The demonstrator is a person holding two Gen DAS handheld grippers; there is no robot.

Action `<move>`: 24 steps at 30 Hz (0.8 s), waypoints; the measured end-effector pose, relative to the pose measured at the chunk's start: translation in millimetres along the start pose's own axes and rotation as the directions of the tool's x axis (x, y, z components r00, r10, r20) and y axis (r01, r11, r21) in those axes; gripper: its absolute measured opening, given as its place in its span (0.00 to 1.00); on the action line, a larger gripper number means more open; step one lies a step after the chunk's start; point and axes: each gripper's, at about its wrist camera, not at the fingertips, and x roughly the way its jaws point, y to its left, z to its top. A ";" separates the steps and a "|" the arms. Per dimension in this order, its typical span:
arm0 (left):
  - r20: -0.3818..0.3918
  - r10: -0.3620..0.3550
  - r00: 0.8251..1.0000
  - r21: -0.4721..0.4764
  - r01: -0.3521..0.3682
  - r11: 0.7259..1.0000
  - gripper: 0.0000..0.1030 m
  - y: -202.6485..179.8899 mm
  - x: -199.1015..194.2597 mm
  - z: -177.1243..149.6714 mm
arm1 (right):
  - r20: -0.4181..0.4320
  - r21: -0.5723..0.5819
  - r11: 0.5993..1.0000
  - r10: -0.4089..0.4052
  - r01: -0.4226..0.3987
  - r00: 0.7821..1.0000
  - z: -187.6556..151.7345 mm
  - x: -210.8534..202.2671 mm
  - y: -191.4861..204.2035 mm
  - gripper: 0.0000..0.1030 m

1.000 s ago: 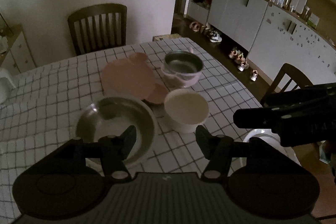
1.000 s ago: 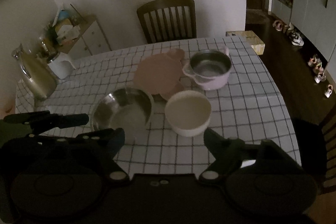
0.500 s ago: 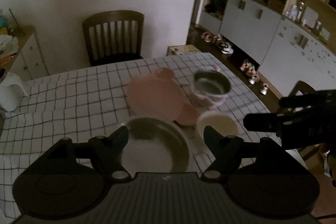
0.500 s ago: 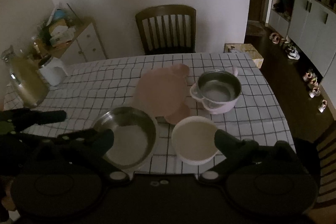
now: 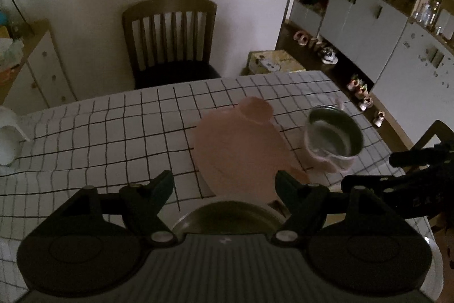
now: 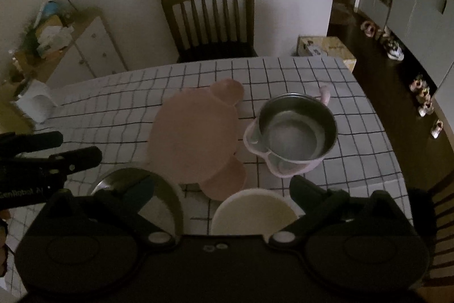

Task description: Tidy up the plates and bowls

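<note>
Bowls wait untouched on the table (image 6: 354, 93); my left gripper (image 5: 224, 185) and right gripper (image 6: 221, 189), jaws open and empty, approach. Next: straddle the cream bowl (image 6: 252, 210) rim.

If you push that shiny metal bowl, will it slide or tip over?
The shiny round metal bowl would probably slide: it looks smooth, wide and low, so tipping seems unlikely. The checked tablecloth underneath might bunch up and slow it. It looks thin, so probably light.
</note>
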 end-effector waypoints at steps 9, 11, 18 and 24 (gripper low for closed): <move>-0.063 0.046 0.997 -0.018 -0.047 0.999 0.76 16.0 60.2 18.6 | -0.080 0.037 0.998 0.046 -0.043 0.996 37.4 54.7 -2.4 0.90; -0.075 0.054 0.996 -0.017 -0.056 0.998 0.76 17.5 71.3 20.6 | -0.079 0.029 0.999 0.046 -0.044 0.996 49.5 63.3 -0.4 0.90; -0.113 0.069 0.991 -0.022 -0.072 0.997 0.76 23.0 106.8 27.3 | -0.107 -0.016 1.000 0.012 -0.014 0.994 81.4 108.1 1.9 0.83; -0.151 0.076 0.986 -0.026 -0.081 0.996 0.76 28.7 133.8 26.3 | -0.154 -0.036 0.999 -0.010 0.005 0.988 95.0 144.4 -5.4 0.73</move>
